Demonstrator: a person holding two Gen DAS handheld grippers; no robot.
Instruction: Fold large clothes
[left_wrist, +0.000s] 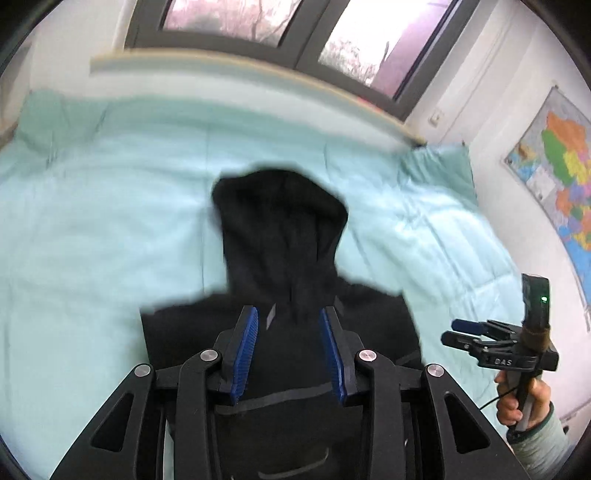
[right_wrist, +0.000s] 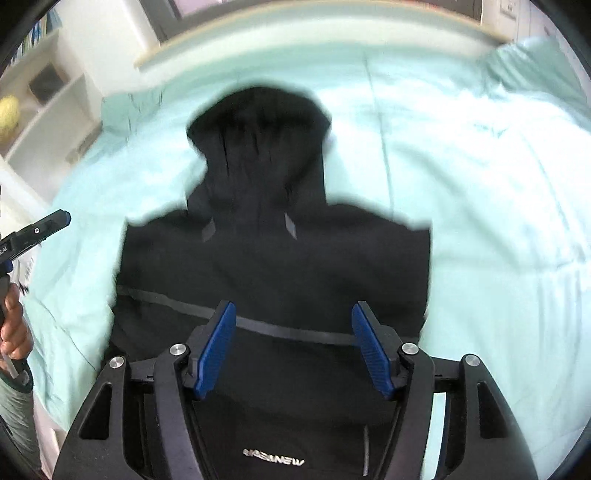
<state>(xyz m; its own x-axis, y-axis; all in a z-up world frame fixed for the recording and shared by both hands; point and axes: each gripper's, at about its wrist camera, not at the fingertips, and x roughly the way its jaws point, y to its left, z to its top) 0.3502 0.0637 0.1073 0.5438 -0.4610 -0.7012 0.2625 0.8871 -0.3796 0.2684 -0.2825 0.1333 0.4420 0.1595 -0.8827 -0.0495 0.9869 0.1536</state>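
Left tongs (left_wrist: 289, 328): blue pads spread apart, empty, above the hoodie's chest.
Right tongs (right_wrist: 293, 325): spread wide, empty, over its grey stripe.
Black hoodie (right_wrist: 273, 258): flat on the bed, hood pointing away.
Bed (right_wrist: 480, 221): pale green cover.
Beyond: window (left_wrist: 351, 40), wall map (left_wrist: 561, 173).

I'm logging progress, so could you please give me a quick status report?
Left gripper open, right gripper open, both empty above the garment. Black hoodie lies on the mint bedspread, hood away, sleeves apparently folded in. Nothing in the way.
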